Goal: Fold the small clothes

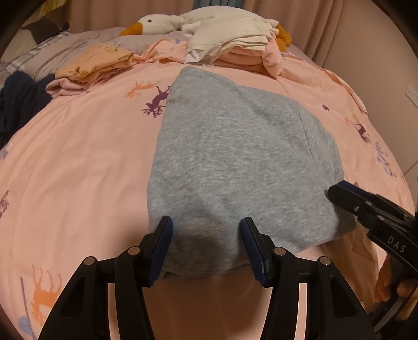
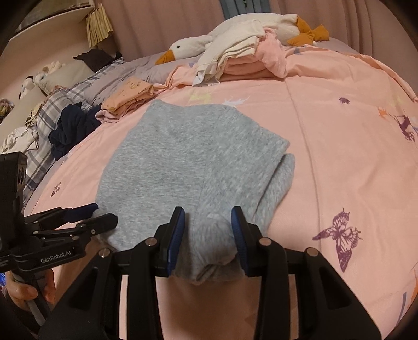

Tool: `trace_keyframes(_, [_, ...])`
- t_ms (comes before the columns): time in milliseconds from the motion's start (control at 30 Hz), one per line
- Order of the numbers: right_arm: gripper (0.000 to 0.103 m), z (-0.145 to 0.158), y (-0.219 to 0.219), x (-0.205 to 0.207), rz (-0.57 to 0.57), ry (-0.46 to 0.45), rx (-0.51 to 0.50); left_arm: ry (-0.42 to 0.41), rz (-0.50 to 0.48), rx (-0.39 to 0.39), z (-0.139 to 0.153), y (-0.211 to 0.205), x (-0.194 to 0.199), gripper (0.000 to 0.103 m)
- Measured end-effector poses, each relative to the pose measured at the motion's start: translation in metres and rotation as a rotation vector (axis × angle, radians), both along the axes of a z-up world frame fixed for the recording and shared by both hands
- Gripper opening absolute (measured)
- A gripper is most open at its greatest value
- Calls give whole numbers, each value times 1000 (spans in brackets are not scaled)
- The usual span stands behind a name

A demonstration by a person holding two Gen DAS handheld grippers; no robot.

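A folded grey garment (image 1: 235, 157) lies flat on the pink bedspread (image 1: 78, 170), also in the right wrist view (image 2: 183, 167). My left gripper (image 1: 206, 230) is open, its jaws straddling the garment's near left edge. My right gripper (image 2: 207, 219) is open, its jaws straddling the near right corner. The right gripper also shows in the left wrist view (image 1: 365, 209), and the left gripper in the right wrist view (image 2: 78, 222).
At the far side lie a stack of folded white and pink clothes (image 1: 235, 44), a folded orange piece (image 1: 96, 62), a dark navy garment (image 1: 21, 102) and a plush goose (image 1: 162, 23). Pillows (image 2: 65, 86) lie at the left.
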State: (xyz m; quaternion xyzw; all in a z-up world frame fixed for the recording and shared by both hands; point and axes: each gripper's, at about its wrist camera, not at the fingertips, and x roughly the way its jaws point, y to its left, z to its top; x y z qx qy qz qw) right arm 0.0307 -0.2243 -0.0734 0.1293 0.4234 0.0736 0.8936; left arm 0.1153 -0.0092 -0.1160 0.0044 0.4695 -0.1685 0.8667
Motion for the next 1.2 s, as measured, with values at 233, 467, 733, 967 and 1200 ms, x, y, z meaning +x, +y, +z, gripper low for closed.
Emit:
trace_keyframes(233, [38,-6,4,1,-2,10,-12,-4,1,9,0,-1,-2,54])
trace_keyframes(467, [38,-7,1,-3,-12,5,5,-6,4,15,0,0,-4,54])
trace_keyframes(733, [38,-6,2,-6,-25,9,10,-2,10,14,-1,1,-7,54])
trace_keyframes(967, [38,-8,0,-6,-33,10,20,-3,9,13,-1,2,-7,54])
trace_keyframes(1200, [39,-9,0,-6,-31,11,16,-4,9,11,-2,2,-6,54])
